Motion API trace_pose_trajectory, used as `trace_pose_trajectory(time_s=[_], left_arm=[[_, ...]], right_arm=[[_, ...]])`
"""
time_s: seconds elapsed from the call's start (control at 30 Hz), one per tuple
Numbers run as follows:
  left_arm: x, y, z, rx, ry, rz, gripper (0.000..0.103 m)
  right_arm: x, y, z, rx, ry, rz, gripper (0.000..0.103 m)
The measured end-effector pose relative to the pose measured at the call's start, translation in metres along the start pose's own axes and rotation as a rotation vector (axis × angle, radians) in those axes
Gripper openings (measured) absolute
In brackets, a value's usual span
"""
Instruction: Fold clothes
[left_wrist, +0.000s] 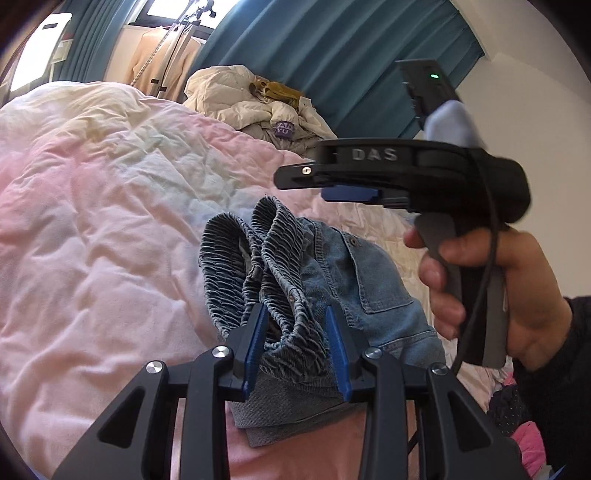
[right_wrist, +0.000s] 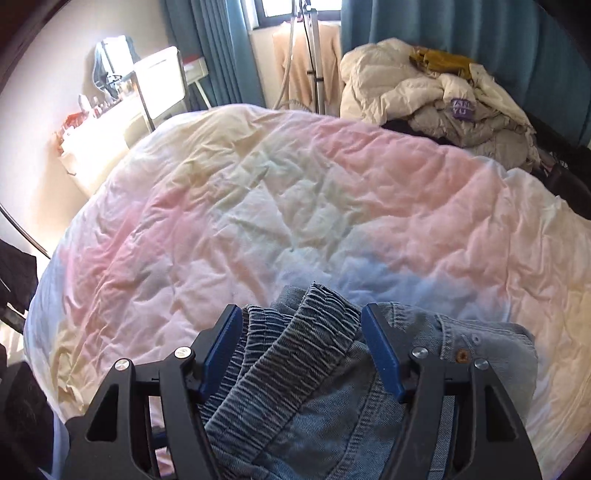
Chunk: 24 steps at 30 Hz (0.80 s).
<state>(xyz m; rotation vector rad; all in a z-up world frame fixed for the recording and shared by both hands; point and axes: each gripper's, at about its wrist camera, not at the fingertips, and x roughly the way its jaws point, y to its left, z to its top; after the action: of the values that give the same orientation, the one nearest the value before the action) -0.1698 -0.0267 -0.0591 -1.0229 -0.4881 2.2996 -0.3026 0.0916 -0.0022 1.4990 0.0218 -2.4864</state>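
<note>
A pair of blue denim shorts with a ribbed elastic waistband lies bunched above a pink and white duvet. My left gripper stands around the gathered waistband, blue pads on either side of the bunch. My right gripper shows from the side above the shorts in the left wrist view, held by a hand, its jaws looking closed and apart from the denim. In the right wrist view the shorts fill the gap of the right gripper, whose pads stand wide apart.
A heap of cream clothes lies at the bed's far side against teal curtains. A white desk with small items stands at the far left. A tripod stands by the window. Pink clothes lie at the right.
</note>
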Motion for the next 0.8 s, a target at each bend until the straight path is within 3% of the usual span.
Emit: trace_pose_trajectory(time_s=[0.13,0.27,0.33,0.4,0.5,0.63,0.8], left_arm=[[0.007,0.003,0.0,0.002,0.019,0.013,0.034],[0.015,0.008,-0.002,-0.024,0.037,0.014,0.034],[0.017,0.01,-0.003,-0.035,0.037,0.006,0.034],[0.016,0.007,-0.005,-0.021,0.03,0.011,0.03],[0.015,0.0,-0.008,0.006,0.032,0.033,0.019],[0.003,-0.012,-0.01,0.042,-0.003,0.046,0.013],[-0.022,-0.024,-0.013,0.061,-0.063,0.022,0.009]], right_arm=[[0.039,-0.003,0.004,0.003,0.123,-0.067,0.052],[0.044,-0.007,-0.002,0.006,0.126,-0.061,0.046],[0.035,-0.005,-0.004,-0.007,0.085,-0.042,0.02],[0.026,0.001,-0.003,-0.042,0.055,-0.058,0.007],[0.014,0.009,-0.002,-0.078,0.024,-0.079,0.005],[0.002,0.014,0.0,-0.084,-0.012,-0.068,0.004],[-0.012,0.031,0.002,-0.112,-0.11,0.064,0.0]])
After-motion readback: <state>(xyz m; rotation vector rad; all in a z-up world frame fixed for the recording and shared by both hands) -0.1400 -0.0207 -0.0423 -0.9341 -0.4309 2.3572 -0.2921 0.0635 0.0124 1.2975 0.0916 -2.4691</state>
